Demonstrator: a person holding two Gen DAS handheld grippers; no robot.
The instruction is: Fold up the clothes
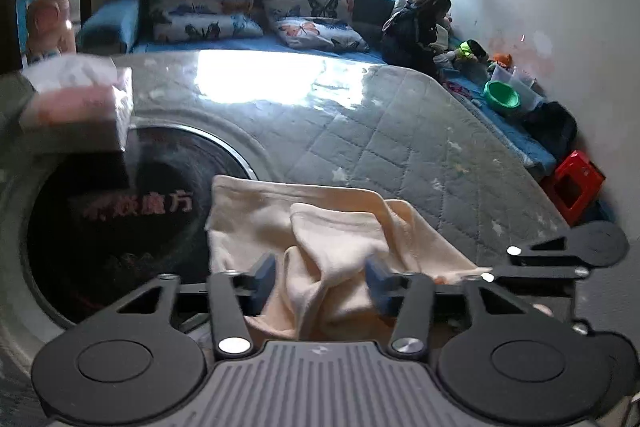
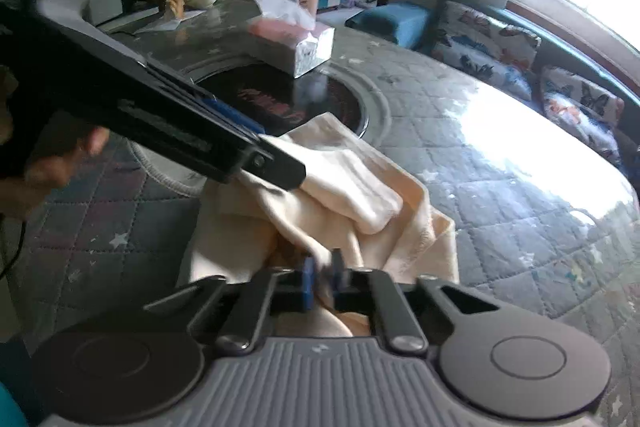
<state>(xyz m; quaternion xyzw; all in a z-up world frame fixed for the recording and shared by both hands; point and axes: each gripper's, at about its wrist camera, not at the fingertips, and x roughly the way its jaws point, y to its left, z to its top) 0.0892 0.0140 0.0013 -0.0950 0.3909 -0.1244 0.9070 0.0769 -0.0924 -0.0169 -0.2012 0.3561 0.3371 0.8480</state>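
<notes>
Cream garment [image 1: 320,235] lies bunched on the quilted bench [image 1: 420,147], beside the dark round inset [image 1: 120,227]. Left gripper [image 1: 320,279]: jaws spread, a fold of cloth between them, not pinched. Right gripper [image 2: 323,277]: jaws pressed together on the garment's near edge.

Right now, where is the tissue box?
The tissue box sits on the quilted table at the far edge of the dark round inset, beyond the cream garment; in the left wrist view it is upper left.
</notes>
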